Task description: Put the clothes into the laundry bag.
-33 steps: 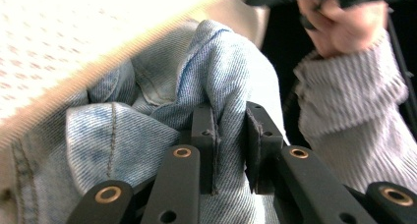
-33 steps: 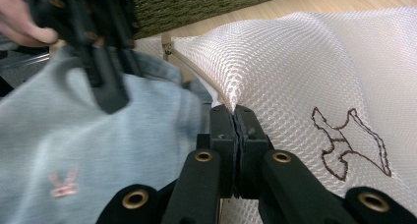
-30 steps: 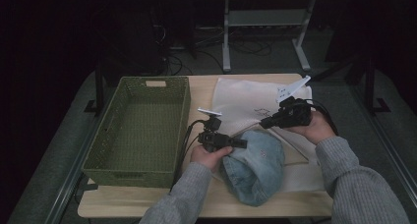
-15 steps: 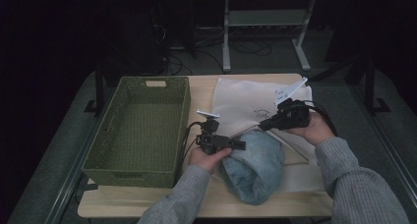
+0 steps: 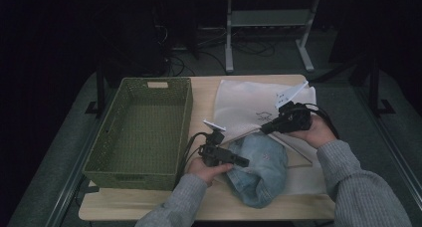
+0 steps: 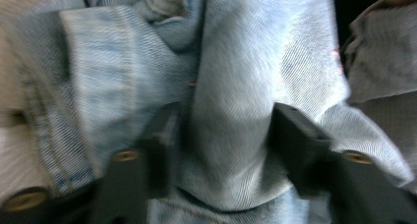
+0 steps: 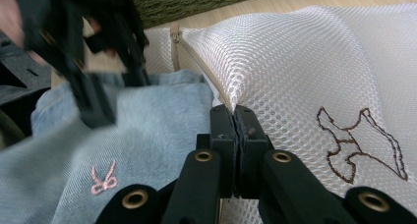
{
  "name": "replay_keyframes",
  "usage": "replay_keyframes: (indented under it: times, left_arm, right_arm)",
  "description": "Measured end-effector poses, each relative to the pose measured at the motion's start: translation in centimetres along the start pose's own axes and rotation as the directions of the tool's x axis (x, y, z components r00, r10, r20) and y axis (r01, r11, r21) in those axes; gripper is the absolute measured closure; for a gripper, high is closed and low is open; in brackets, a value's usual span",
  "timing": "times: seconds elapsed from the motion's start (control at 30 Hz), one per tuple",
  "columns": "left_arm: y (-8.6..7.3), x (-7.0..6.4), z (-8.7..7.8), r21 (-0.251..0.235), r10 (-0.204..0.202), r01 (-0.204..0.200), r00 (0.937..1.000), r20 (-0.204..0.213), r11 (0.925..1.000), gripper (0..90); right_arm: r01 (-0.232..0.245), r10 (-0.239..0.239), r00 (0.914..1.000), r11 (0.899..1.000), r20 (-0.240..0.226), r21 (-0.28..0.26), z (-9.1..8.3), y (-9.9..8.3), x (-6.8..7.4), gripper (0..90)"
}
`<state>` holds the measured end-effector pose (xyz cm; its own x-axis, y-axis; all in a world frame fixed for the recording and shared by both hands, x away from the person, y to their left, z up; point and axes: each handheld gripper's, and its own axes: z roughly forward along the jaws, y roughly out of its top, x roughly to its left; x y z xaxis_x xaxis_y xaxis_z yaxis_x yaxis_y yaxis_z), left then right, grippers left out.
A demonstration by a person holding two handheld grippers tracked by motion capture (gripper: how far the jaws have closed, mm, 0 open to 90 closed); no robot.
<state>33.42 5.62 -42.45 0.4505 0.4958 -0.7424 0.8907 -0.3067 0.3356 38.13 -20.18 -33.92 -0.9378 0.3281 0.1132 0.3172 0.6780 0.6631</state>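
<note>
A light blue denim garment lies bunched at the table's front, partly under the lifted edge of a white mesh bag. My left gripper lies over the denim. In the left gripper view its jaws pinch a thick fold of denim. My right gripper is shut on the mesh bag's open edge and holds it up above the denim. The bag bears a brown embroidered dog outline, and a zipper runs along its opening.
An empty green woven basket stands on the left half of the wooden table. The mesh bag covers the back right of the table. A person's grey sleeves come in from the bottom. Dark floor, cables and a stand lie beyond the table.
The left gripper has shifted slightly toward the table's front with the denim. The right gripper holds the bag's edge in nearly the same place.
</note>
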Motion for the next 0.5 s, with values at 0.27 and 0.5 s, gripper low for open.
replay_keyframes:
  times: [0.27, 0.5]
  left_arm:
    - [-0.1, 0.2, 1.6, -0.127, 0.008, -0.001, 0.9986, 0.052, 0.9919, 82.7]
    - [0.7, 0.1, 0.8, -0.301, -0.028, 0.043, 0.9982, 0.053, 0.9527, 82.9]
  right_arm:
    - [-0.001, 0.001, 1.0, 1.0, -0.006, -0.005, 0.0, -0.4, 0.1, 87.8]
    - [0.006, -0.006, 1.0, 1.0, -0.006, -0.011, -0.5, -0.4, 0.5, 87.8]
